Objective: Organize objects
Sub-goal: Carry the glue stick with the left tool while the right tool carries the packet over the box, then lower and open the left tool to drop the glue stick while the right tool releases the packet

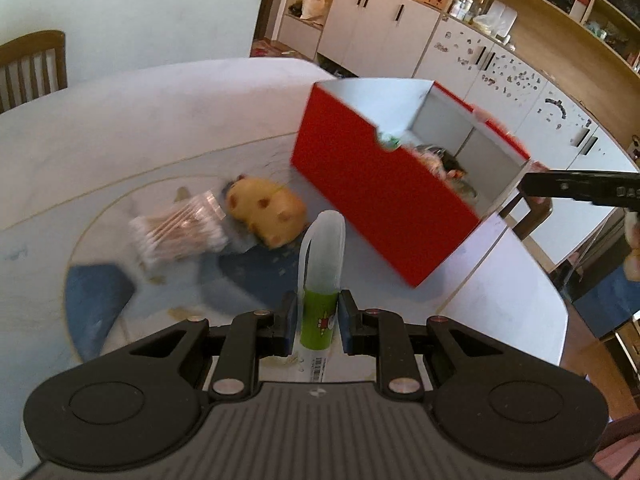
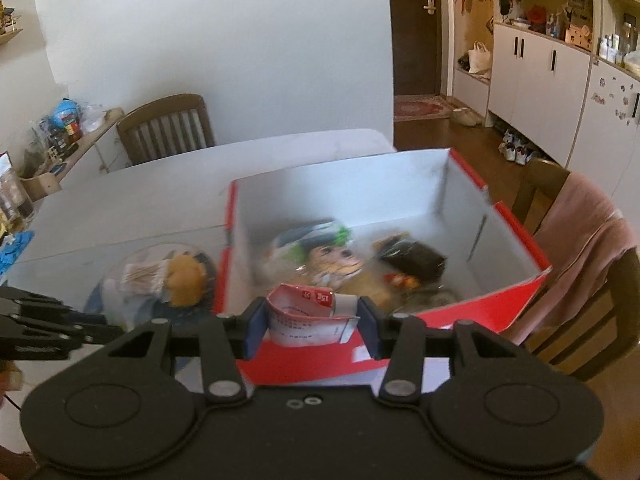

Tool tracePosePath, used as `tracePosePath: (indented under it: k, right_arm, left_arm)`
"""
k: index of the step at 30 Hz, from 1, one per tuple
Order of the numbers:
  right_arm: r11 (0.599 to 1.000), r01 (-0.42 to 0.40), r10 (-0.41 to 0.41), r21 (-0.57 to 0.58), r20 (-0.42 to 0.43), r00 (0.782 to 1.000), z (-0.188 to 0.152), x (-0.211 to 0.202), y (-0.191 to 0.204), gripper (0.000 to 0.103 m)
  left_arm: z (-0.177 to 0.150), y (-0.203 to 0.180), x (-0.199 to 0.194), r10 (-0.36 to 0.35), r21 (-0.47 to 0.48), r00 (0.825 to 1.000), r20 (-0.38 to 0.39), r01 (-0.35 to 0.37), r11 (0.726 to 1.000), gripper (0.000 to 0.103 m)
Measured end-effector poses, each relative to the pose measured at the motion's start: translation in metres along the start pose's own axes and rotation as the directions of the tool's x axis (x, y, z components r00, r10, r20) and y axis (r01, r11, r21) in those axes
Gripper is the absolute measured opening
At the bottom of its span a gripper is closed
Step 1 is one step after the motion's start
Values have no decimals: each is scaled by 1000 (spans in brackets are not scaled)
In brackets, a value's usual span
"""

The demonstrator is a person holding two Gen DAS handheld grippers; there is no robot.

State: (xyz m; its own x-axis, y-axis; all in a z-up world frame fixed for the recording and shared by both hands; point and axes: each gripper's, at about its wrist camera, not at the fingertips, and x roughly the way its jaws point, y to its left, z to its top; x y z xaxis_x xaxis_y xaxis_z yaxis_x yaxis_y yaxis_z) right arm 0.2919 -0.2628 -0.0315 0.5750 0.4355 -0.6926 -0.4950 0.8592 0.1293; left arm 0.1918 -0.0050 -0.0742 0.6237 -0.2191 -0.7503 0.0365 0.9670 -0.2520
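My left gripper (image 1: 318, 320) is shut on a green stick with a clear cap (image 1: 320, 280), held upright above the table. Ahead and to the right stands the open red box (image 1: 376, 196) with white inside walls. My right gripper (image 2: 312, 326) is shut on a small red-and-white tube box (image 2: 310, 314), held just in front of the red box's (image 2: 500, 308) near wall. Several items lie inside it, among them a toy figure (image 2: 334, 262) and a black object (image 2: 416, 258). A pack of cotton swabs (image 1: 180, 232) and a yellow spotted plush (image 1: 266, 212) lie on the table, left of the box.
The white table (image 1: 120, 136) carries a round blue-patterned mat (image 1: 96, 292). Wooden chairs stand at the far side (image 2: 166, 128) and at the right, one draped with pink cloth (image 2: 580, 232). White cabinets (image 1: 380, 28) line the back wall. The right gripper's finger (image 1: 576, 186) shows at the box's right corner.
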Motion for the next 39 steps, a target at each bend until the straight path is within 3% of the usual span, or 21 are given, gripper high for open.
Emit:
tracePosePath:
  k: [11, 17, 21, 30, 36, 39]
  right_arm:
    - [999, 37, -37, -3, 5, 999, 12, 29, -46, 47]
    - [999, 35, -35, -17, -2, 999, 16, 42, -58, 47]
    - [999, 37, -38, -39, -19, 999, 16, 50, -63, 47]
    - [998, 48, -51, -47, -77, 996, 16, 73, -75, 47]
    - [998, 37, -42, -55, -96, 994, 17, 81, -76, 47]
    - [990, 49, -64, -132, -111, 992, 18, 88, -69, 48]
  left_arm:
    - [67, -45, -9, -18, 75, 996, 89, 11, 997, 20]
    - [121, -79, -26, -47, 170, 980, 195, 13, 985, 20]
    - [153, -101, -22, -71, 236, 974, 214, 19, 972, 20]
    - [185, -139, 78, -19, 343, 998, 56, -2, 939, 20]
    - [188, -155, 136, 41, 415, 998, -41, -21, 910, 20]
    - [190, -164, 158, 65, 459, 996, -65, -28, 888, 20]
